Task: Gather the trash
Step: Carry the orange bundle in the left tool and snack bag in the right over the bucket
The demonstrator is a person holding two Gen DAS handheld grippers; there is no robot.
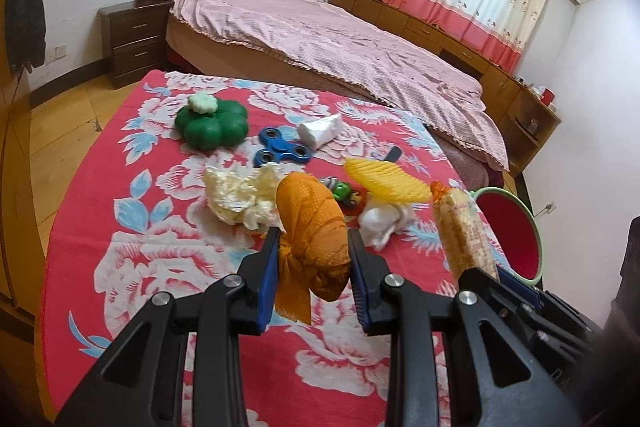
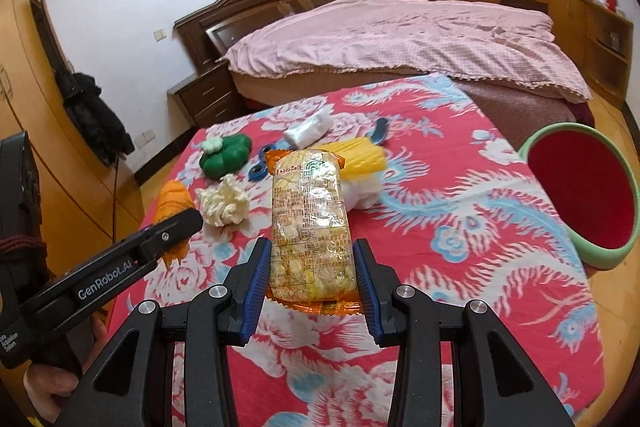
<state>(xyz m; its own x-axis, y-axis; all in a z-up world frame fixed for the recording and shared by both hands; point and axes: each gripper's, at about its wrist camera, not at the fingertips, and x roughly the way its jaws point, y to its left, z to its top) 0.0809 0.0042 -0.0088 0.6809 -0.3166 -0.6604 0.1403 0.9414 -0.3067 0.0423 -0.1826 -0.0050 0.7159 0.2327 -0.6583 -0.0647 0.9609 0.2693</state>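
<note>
We hold an orange mesh bundle [image 1: 316, 239] clamped in our left gripper [image 1: 313, 259] above the worktop [image 1: 160, 227]; our right gripper [image 2: 312, 275] grips a snack wrapper [image 2: 310, 223]; the green-rimmed bin [image 2: 584, 187] at the worktop's right edge shows only its red inside

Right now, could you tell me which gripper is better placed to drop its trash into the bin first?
The right gripper, probably. It holds the snack wrapper, and the bin sits on its side of the table. The left gripper, holding the orange net, is farther away.
</note>
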